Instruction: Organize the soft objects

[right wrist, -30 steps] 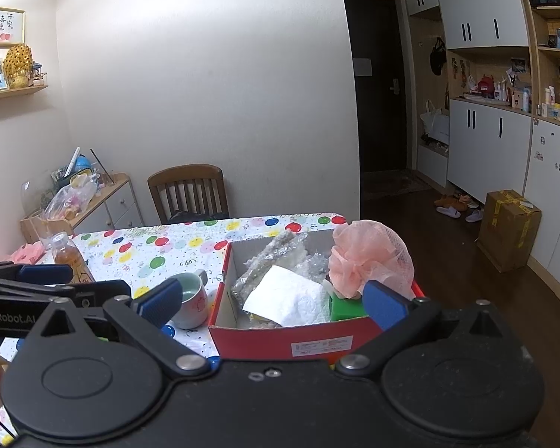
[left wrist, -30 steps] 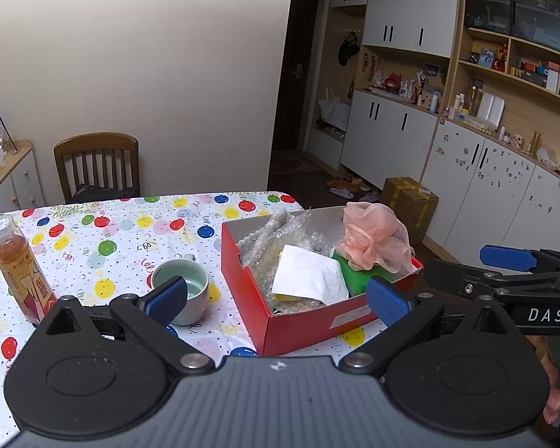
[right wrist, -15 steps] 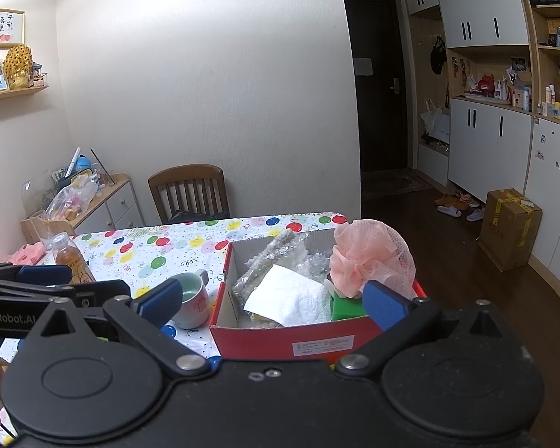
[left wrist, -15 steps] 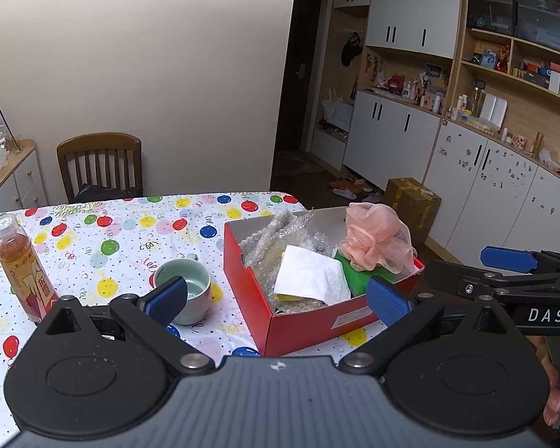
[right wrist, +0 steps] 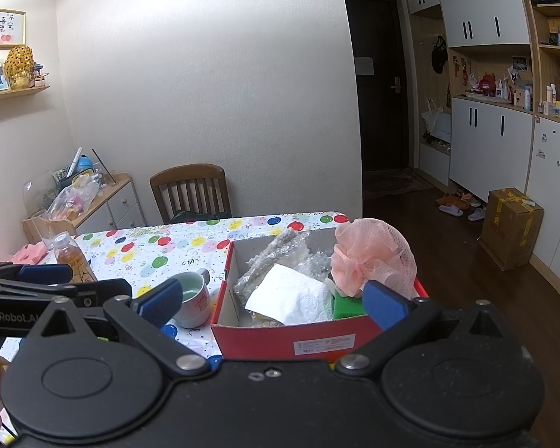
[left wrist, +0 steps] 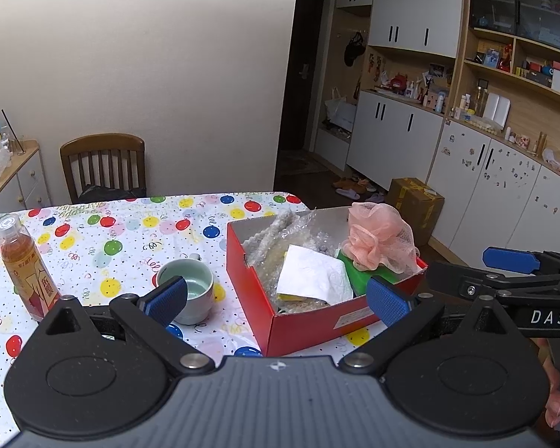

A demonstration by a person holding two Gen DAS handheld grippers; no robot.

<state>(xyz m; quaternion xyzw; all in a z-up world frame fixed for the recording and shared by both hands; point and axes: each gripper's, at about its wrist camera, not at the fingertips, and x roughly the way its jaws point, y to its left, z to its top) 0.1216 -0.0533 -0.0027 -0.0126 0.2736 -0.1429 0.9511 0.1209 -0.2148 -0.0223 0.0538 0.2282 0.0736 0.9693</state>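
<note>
**Both tongs released, hovering short of the filled red box**

Left tongs: spread wide, nothing between the blue pads, held above the near edge of the bench. Right tongs: same, released and empty, just beside the left pair; each shows at the edge of the other's view.

Red box sits on the bench straight ahead of both tongs, open top. From the left tongs it lies ahead and a bit toward the right finger; from the right tongs it fills the gap between the fingers.

Inside the box:
- pink mesh bath pouf, at the right end, standing above the rim, ahead of the right finger of each pair
- green block, under and in front of the pouf, touching it
- white paper towel, lying across the middle, on top of the rest
- bubble wrap and a grey fuzzy strip, at the far left side, the strip leaning over the back wall

Outside the box, left of it: pale green cup, just beyond the left finger of the left tongs, near the box but apart. Tea bottle upright, well left of the cup, cap on.

Bench cover is a balloon-print cloth. Wooden chair at the far side of the bench.
</note>
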